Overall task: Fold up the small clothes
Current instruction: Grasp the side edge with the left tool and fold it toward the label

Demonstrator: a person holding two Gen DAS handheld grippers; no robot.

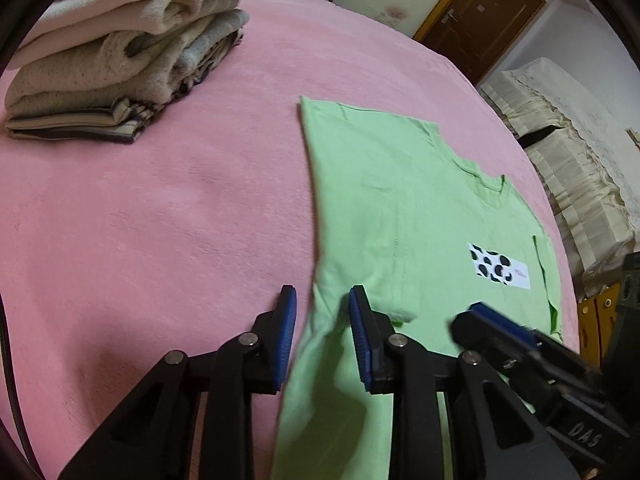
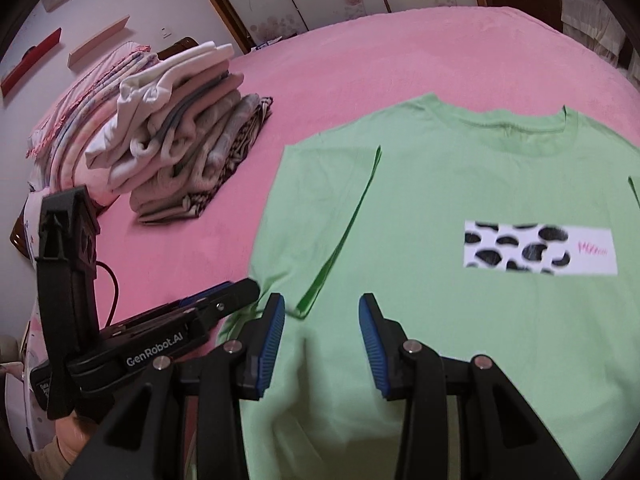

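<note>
Hovering both claws, left gripper (image 1: 322,300) and right gripper (image 2: 322,312), jaws apart and empty, over the green t-shirt (image 1: 400,208) lying flat at center-right. We risk dragging the folded-in sleeve (image 2: 344,216) loose if we pinch one layer.

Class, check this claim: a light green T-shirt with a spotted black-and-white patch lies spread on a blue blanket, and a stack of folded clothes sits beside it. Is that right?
Not quite. The blanket is pink, not blue, as the right wrist view shows. The rest holds: the light green T-shirt with the spotted black-and-white patch lies spread on it, and the stack of folded clothes sits beside it.
</note>
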